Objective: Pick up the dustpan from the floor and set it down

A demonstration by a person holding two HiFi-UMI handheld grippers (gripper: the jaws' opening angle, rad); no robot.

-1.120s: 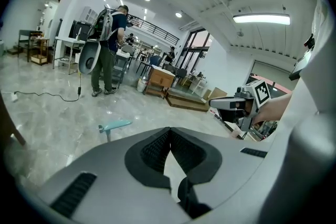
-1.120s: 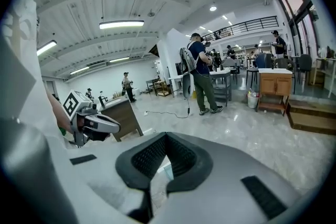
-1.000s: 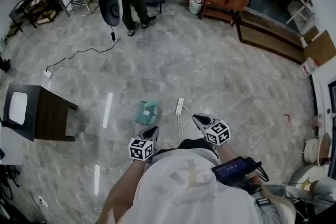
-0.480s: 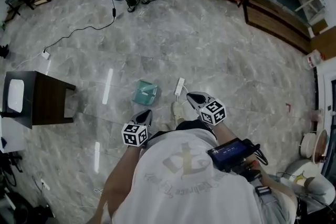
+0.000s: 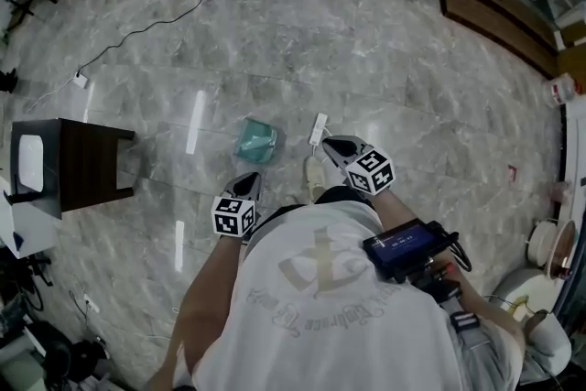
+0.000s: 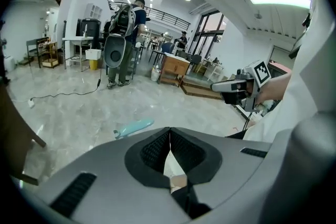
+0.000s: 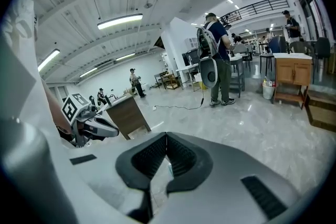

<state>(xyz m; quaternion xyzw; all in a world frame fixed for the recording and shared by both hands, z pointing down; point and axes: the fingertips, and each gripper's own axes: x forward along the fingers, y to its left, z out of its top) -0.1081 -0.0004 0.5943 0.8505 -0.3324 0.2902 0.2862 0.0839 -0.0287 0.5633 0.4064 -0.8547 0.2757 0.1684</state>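
The teal dustpan lies flat on the marble floor just ahead of me, and its edge also shows low on the floor in the left gripper view. My left gripper hangs short of it, a little nearer to me, with its jaws shut and empty. My right gripper is off to the dustpan's right, over a white power strip. Its pads meet with nothing between them. Neither gripper touches the dustpan.
A dark wooden side table stands to the left. A black cable runs across the floor further out. Beyond it stands a person carrying a large round device. A wooden cabinet and low benches line the far side.
The head view has tipped further down, so the dustpan, the power strip and both grippers sit higher in the picture. Both grippers have sunk and moved forward, staying shut.
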